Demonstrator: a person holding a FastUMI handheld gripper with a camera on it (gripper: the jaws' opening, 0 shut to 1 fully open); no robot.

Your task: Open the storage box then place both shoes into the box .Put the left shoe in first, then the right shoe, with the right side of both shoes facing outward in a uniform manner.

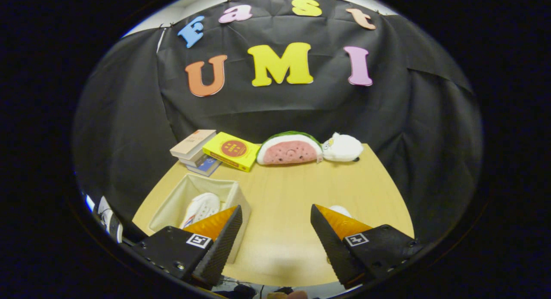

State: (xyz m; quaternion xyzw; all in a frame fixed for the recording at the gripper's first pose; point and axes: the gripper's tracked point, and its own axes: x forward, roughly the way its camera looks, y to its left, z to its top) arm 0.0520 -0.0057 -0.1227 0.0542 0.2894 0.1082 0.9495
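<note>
A cream fabric storage box (232,195) stands open on the wooden table, partly behind my left finger. One white shoe (202,206) with red and blue marks lies inside it. A small white piece of the other shoe (341,210) peeks out just behind my right finger, most of it hidden. My gripper (276,213) hovers above the table's near edge, open, with bare tabletop between its fingers.
At the table's (284,195) far side lie a stack of books (196,150), a yellow book (232,150), a watermelon-slice plush (289,149) and a white plush (343,147). Black cloth walls the booth. A shoe on a person's foot (108,217) shows on the floor left of the table.
</note>
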